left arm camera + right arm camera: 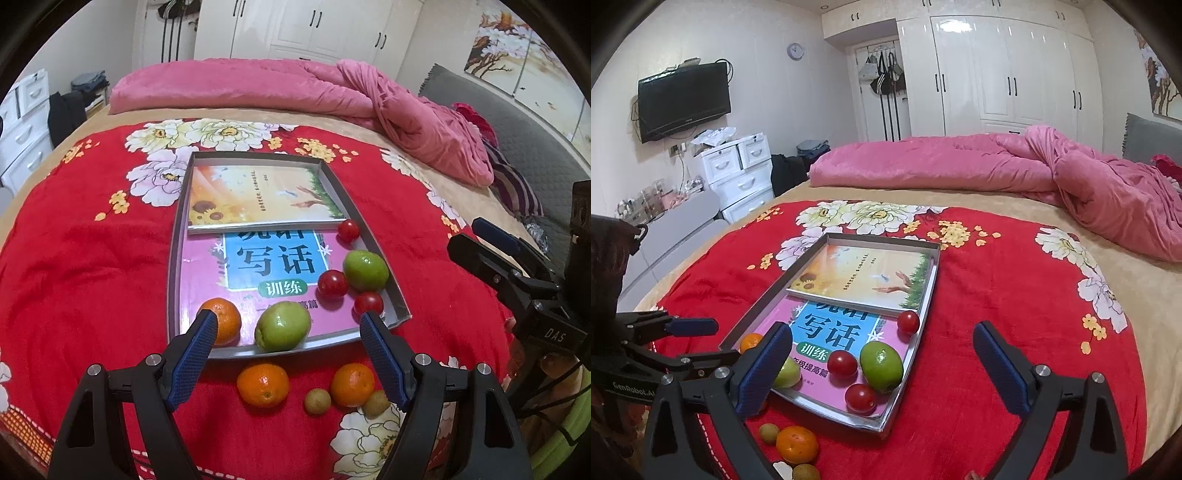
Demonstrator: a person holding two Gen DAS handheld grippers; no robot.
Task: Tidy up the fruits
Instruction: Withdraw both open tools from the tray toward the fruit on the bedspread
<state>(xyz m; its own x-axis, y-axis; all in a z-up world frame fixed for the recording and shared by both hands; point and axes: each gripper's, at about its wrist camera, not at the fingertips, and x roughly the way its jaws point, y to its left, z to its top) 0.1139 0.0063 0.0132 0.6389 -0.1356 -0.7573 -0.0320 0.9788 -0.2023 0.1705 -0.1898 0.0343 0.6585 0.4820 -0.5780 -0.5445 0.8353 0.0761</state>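
A grey tray [177,236] lies on a red flowered cloth, with two books inside. In the tray are two green fruits [282,325] [365,269], three red tomatoes [332,283] and one orange [226,319]. On the cloth in front of the tray lie two oranges [263,384] [352,384] and two small brownish fruits [317,401]. My left gripper [286,325] is open and empty above the tray's near edge. My right gripper [882,339] is open and empty over the tray's right side, and also shows in the left wrist view [480,236].
The cloth [997,295] covers a bed with a pink quilt [1034,166] at the far side. A white drawer unit [738,166] and a wall TV [683,99] stand left. White wardrobes [997,74] line the back wall.
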